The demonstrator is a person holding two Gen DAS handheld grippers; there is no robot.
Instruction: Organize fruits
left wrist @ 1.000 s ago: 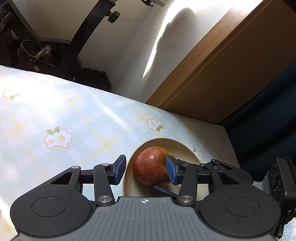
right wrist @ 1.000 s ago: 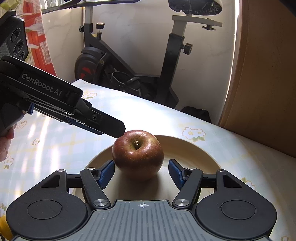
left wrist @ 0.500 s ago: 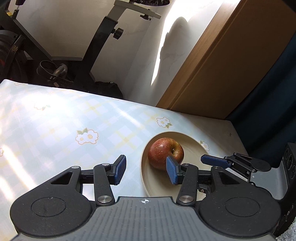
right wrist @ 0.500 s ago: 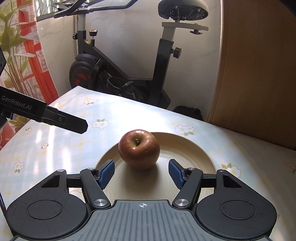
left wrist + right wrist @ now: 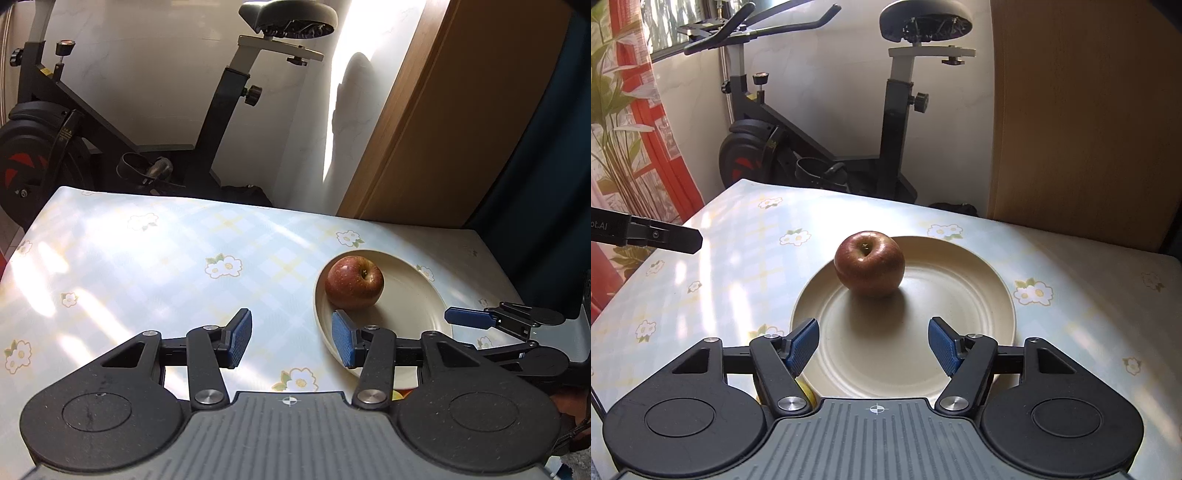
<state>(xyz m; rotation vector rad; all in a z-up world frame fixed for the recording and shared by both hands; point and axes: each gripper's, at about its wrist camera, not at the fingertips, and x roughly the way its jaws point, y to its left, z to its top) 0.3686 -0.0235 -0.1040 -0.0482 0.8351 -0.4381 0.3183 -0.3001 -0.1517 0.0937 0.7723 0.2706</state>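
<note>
A red apple (image 5: pixel 354 282) sits upright on a round cream plate (image 5: pixel 417 295) on the flowered tablecloth; it also shows in the right wrist view (image 5: pixel 869 264) on the far left part of the plate (image 5: pixel 960 295). My left gripper (image 5: pixel 291 339) is open and empty, above the cloth and the plate's near left rim. My right gripper (image 5: pixel 873 345) is open and empty over the plate's near side, well short of the apple. A bit of yellow fruit (image 5: pixel 807 393) peeks out under the right gripper's left finger.
The table (image 5: pixel 1089 280) ends at the back before an exercise bike (image 5: pixel 827 147) and a wooden panel (image 5: pixel 1082 122). The right gripper's finger (image 5: pixel 469 318) reaches in at the plate's right in the left wrist view. The left gripper's finger (image 5: pixel 665 236) shows at the left.
Both grippers have drawn back and up from the apple, which stays on the plate. The left gripper, which had the apple between its open fingers, has moved off to the left.
</note>
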